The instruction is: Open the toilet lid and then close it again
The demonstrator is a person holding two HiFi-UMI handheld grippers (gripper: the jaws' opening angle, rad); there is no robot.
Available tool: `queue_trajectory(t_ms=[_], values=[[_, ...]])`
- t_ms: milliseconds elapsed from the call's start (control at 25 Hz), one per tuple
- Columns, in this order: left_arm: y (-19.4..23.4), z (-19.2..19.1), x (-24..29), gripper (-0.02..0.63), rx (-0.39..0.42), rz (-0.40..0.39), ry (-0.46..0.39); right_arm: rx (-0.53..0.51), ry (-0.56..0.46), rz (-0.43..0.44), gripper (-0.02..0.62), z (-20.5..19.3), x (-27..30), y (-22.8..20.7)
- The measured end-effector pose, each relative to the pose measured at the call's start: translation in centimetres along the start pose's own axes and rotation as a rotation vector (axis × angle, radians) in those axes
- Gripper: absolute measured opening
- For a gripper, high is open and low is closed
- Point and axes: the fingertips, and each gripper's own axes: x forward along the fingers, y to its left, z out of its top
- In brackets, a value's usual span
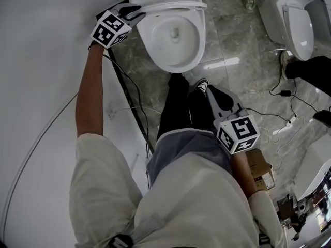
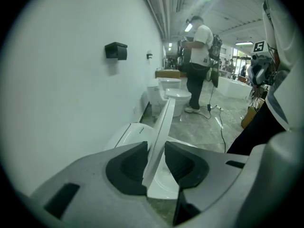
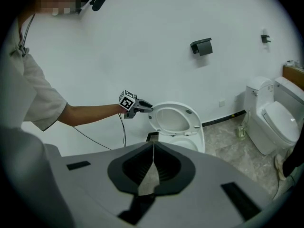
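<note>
The left claw [image 2: 156, 147] is closed to a narrow gap on the edge of the one white plastic toilet lid [image 2: 164, 120]. The lid stands raised over the white ceramic toilet bowl [image 1: 175, 35]. One pad may barely touch. The right claw [image 3: 153, 148] is closed and holds nothing. Two more white toilets [image 1: 294, 22] stand nearby, and one black wall holder [image 3: 201, 46] hangs above.

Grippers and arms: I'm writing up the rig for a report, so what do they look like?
Both the left gripper and right gripper have grey bodies with dark ribbed pads and a white cube of black square markers. A thin dark cable trails from the left one. The person wears a pale short-sleeved top.
</note>
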Motion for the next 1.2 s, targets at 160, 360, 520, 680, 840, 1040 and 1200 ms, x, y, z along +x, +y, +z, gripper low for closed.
queue_trajectory(t_ms=[160, 360, 520, 680, 840, 1040, 1200], values=[[-1.5, -0.3, -0.1, 0.104, 0.021, 0.015, 0.015, -0.004, 0.002, 0.001, 0.011, -0.6, -0.9, -0.4], [-2.7, -1.1, -0.1, 0.104, 0.039, 0.060, 0.009, -0.016, 0.007, 0.014, 0.011, -1.4, -1.2, 0.0], [-3.1, -1.2, 0.1, 0.107, 0.012, 0.099, -0.010, -0.023, 0.020, 0.028, 0.011, -2.3, -1.2, 0.3], [-3.8, -1.6, 0.0, 0.112, -0.008, 0.137, -0.016, -0.033, 0.039, 0.046, 0.011, -3.3, -1.3, 0.9], [-4.8, -1.7, -0.1, 0.113, 0.000, 0.144, -0.038, -0.078, 0.066, 0.064, 0.011, -4.1, -0.8, 1.5], [-5.1, -1.6, -0.1, 0.115, -0.015, 0.160, -0.065, -0.088, 0.097, 0.065, 0.011, -4.0, 0.0, 1.3], [-5.7, -2.0, 0.1, 0.117, 0.006, 0.146, -0.064, -0.107, 0.128, 0.091, 0.011, -5.0, 0.7, 1.7]])
